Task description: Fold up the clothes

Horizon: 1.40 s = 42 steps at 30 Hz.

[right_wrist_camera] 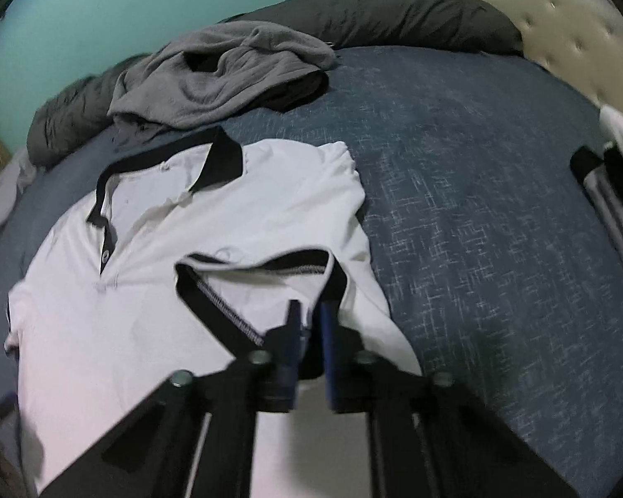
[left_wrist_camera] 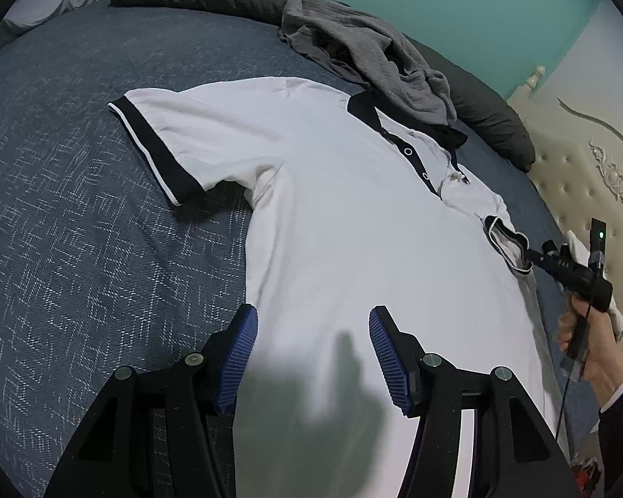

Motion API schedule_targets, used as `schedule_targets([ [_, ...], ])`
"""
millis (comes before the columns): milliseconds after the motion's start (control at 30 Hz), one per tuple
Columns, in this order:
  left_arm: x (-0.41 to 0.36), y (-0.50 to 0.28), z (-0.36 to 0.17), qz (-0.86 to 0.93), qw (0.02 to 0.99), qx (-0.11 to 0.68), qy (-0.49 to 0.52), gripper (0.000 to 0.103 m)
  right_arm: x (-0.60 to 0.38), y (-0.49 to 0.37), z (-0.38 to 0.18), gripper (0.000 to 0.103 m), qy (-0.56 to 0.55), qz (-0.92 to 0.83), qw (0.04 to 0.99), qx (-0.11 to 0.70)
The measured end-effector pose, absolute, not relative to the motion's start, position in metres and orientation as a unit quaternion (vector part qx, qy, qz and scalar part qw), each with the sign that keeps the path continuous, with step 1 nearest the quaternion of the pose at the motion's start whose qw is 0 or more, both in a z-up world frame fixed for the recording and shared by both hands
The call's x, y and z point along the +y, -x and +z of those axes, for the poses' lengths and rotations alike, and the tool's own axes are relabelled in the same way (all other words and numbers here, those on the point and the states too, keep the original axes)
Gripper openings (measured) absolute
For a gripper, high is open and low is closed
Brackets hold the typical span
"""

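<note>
Grey garment [left_wrist_camera: 365, 45] (crumpled, perhaps a sweater) just beyond white polo shirt [left_wrist_camera: 344, 224]

Matt white cloth polo shirt [left_wrist_camera: 353, 207]

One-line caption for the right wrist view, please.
Right gripper shut on the black-trimmed sleeve of a white polo shirt spread on a blue bedspread.

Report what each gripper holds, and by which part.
The right gripper is shut on the white polo shirt with black trim, pinching its black sleeve cuff. The left gripper is open above the shirt, holding nothing.
</note>
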<state>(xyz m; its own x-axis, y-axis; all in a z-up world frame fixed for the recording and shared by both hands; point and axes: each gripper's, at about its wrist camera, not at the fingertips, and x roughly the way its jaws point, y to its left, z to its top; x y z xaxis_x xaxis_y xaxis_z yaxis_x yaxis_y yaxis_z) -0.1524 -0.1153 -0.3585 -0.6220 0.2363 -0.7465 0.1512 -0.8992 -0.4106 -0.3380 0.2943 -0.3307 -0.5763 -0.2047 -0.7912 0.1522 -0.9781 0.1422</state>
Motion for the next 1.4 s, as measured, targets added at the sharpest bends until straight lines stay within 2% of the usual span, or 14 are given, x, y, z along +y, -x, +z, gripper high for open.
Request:
schedule_targets([
  [267,-0.114,0.149,-0.356,0.872,0.026,-0.224,0.433,0.06,0.275,0.314,-0.348,0.004,-0.486,-0.861,0.149,0.025],
  [367,-0.116,0.149,-0.356,0.872,0.026,-0.225,0.434,0.06,0.274,0.31,-0.351,0.004,-0.499,-0.847,0.18,0.011],
  [500,-0.116,0.15,-0.355,0.872,0.026,-0.228,0.432,0.06,0.285,0.3,-0.331,0.01,-0.476,-0.862,0.174,-0.014],
  [633,-0.115,0.15,-0.356,0.872,0.027,-0.225,0.434,0.06,0.303,0.307,-0.306,0.01,-0.421,-0.892,0.153,-0.064],
  [733,-0.115,0.151,-0.356,0.872,0.026,-0.225,0.434,0.06,0.301,0.328,-0.306,0.01,-0.421,-0.893,0.144,-0.076],
  [933,-0.115,0.152,-0.356,0.871,0.028,-0.226,0.435,0.06,0.29,0.356,-0.337,0.01,-0.465,-0.873,0.116,-0.085],
  [1133,-0.115,0.151,-0.354,0.871,0.032,-0.227,0.434,0.06,0.265,0.339,-0.366,0.013,-0.492,-0.854,0.159,-0.064],
  [1333,-0.109,0.155,-0.354,0.87,0.038,-0.223,0.438,0.06,0.312,0.311,-0.336,0.013,-0.437,-0.872,0.143,-0.168],
  [1400,-0.104,0.157,-0.352,0.872,0.045,-0.216,0.438,0.06,0.333,0.293,-0.326,0.017,-0.409,-0.882,0.121,-0.2],
])
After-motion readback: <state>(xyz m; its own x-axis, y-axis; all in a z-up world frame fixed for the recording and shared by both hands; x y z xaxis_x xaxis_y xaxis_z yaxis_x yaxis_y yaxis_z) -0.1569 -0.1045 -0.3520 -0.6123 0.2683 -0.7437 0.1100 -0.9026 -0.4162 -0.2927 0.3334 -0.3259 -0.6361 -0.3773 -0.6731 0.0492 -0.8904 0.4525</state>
